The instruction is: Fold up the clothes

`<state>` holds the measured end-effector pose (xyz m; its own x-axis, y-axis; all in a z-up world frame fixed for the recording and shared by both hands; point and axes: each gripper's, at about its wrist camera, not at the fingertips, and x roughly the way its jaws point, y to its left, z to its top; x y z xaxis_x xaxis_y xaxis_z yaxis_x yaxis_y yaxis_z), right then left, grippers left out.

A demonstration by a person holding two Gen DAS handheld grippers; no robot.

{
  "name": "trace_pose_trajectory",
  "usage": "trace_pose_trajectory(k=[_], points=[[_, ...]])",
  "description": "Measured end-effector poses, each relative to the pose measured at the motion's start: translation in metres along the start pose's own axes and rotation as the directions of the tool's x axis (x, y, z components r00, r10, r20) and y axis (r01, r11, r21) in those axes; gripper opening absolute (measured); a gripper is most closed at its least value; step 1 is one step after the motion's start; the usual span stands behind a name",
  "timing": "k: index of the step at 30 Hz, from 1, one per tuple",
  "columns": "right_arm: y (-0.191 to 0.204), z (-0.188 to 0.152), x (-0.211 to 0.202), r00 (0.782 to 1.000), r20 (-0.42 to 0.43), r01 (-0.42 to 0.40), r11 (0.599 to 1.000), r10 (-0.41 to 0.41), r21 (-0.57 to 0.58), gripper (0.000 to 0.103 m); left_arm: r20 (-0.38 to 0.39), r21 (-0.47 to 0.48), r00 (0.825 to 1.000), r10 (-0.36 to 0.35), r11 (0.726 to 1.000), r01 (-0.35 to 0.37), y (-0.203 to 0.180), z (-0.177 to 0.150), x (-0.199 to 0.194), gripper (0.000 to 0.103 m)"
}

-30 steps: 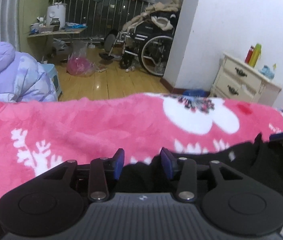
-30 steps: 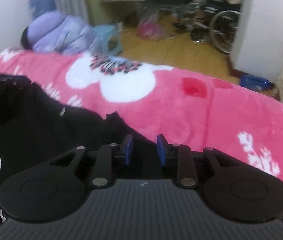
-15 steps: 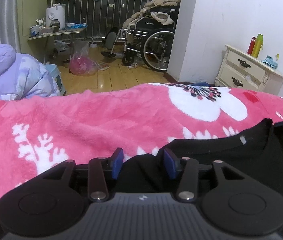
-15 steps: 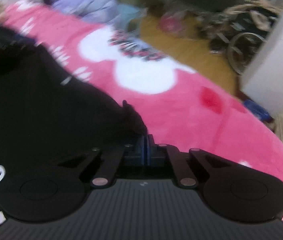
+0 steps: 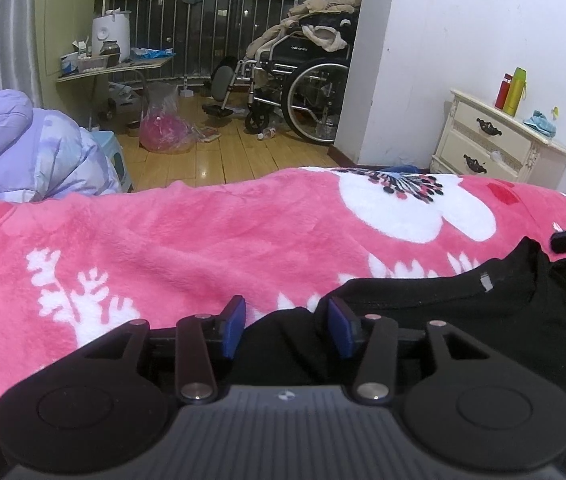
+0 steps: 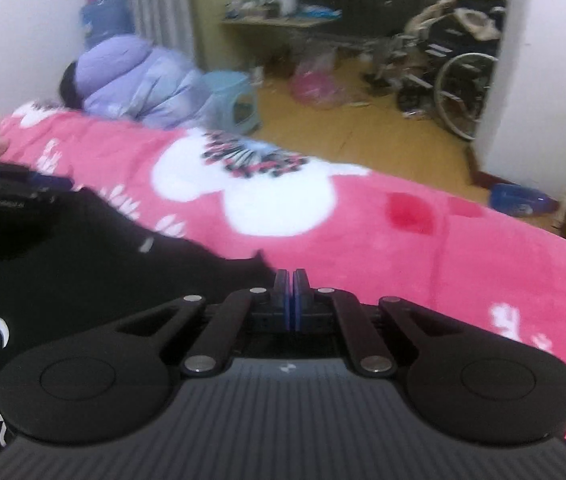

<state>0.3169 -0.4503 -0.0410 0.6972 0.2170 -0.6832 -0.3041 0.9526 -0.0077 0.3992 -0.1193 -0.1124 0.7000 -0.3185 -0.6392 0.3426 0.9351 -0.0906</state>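
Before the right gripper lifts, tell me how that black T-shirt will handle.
The black T-shirt probably hangs floppy: it lies draped in soft folds on the fleece blanket. Likely light. Its nap may drag at the cloth. The right gripper looks shut at its edge.

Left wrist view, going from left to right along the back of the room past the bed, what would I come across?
Lilac padded quilt → pink translucent plastic bag on the floor → black folding wheelchair piled with beige clothes → cream two-drawer nightstand, with a red bottle and yellow-green bottle on top.
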Motion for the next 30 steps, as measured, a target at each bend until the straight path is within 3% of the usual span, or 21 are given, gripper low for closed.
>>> trace_pose_trajectory(k=[10,15,17,19,21,23,24,25,26,30], points=[[0.02,0.01,0.051,0.997,-0.076,0.001,1.0,-0.001,-0.005,0.001,0.002,0.008,1.0,0.006,1.0,-0.006,0.0,-0.001,-0.003,0.049],[0.0,0.018,0.034,0.997,-0.031,-0.066,0.988,0.071,0.143,0.005,-0.001,0.01,1.0,-0.003,1.0,0.003,0.001,0.0,-0.004,0.049],[-0.009,0.021,0.027,0.995,-0.011,-0.093,0.975,0.098,0.2,0.011,0.0,0.013,1.0,-0.006,1.0,0.006,0.002,0.0,-0.004,0.05],[-0.009,0.023,0.025,0.99,-0.021,-0.129,0.968,0.137,0.217,0.047,0.002,0.013,1.0,-0.007,1.0,0.007,0.003,-0.001,-0.004,0.051],[-0.001,0.02,0.035,0.985,-0.073,-0.142,0.974,0.157,0.177,0.053,0.004,0.015,1.0,-0.007,1.0,0.007,0.003,-0.002,-0.004,0.052],[0.013,0.016,0.05,0.979,-0.138,-0.134,0.982,0.153,0.133,0.049,0.008,0.018,1.0,-0.005,1.0,0.005,0.003,-0.003,-0.005,0.052],[0.018,0.014,0.054,0.979,-0.153,-0.117,0.987,0.133,0.107,0.038,0.009,0.017,1.0,-0.006,1.0,0.005,0.003,-0.003,-0.005,0.052],[0.024,0.013,0.052,0.984,-0.133,-0.109,0.991,0.119,0.081,0.019,0.011,0.014,1.0,-0.005,1.0,0.005,0.003,-0.004,-0.005,0.052],[0.024,0.013,0.046,0.986,-0.114,-0.112,0.99,0.122,0.089,0.009,0.013,0.011,1.0,-0.005,1.0,0.005,0.003,-0.004,-0.006,0.052],[0.021,0.012,0.033,0.996,-0.029,-0.08,0.99,0.083,0.114,0.006,0.019,0.016,1.0,0.002,1.0,-0.002,0.003,-0.005,-0.005,0.052]])
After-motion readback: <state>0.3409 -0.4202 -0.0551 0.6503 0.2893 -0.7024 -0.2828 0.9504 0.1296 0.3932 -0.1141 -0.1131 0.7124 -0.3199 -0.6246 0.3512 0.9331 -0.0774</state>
